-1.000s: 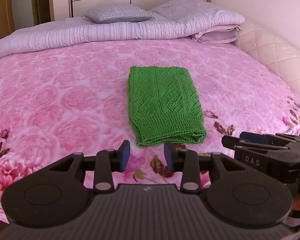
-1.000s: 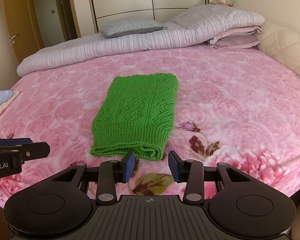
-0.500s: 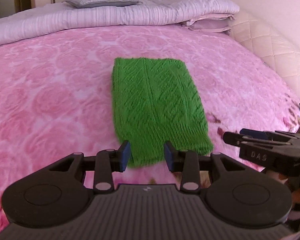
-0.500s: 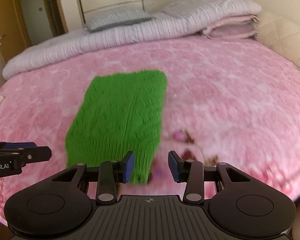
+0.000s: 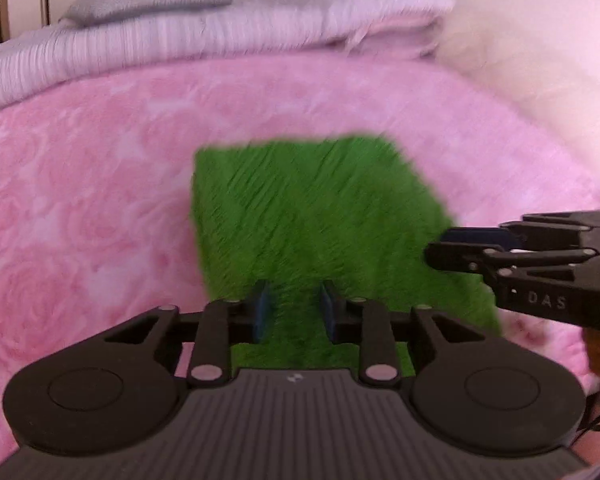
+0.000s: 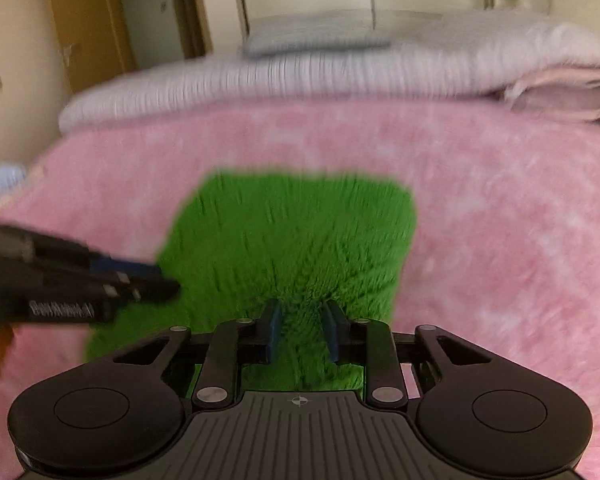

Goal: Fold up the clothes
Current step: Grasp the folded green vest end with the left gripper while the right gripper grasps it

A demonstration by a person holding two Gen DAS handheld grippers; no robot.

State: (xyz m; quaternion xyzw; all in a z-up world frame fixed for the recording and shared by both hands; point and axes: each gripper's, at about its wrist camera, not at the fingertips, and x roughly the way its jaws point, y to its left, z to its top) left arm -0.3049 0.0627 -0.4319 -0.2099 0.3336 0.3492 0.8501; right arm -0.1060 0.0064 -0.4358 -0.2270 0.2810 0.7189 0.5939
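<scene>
Lying flat on the pink bedspread point(image 5: 80, 208), the folded green knit point(image 5: 312, 216) sits directly under both grippers, its near end beneath their tips. The left gripper point(image 5: 294, 310) and right gripper point(image 6: 302, 330) have just been closing, jaws still apart, with knit seen between the pads; contact is blurred. The knit's long axis runs away toward the pillows point(image 6: 320, 34).

- Folded knit garment point(image 5: 316, 220): solid bright green.
- Bedspread point(image 5: 84, 184): pink, with a paler rose pattern.
- Rolled quilt point(image 6: 300, 76) at the head of the bed: pale lilac-grey, finely striped.
- Pillow point(image 6: 312, 34): grey.
- Left gripper point(image 5: 294, 310) and right gripper point(image 6: 302, 330): black bodies, blue pads.
</scene>
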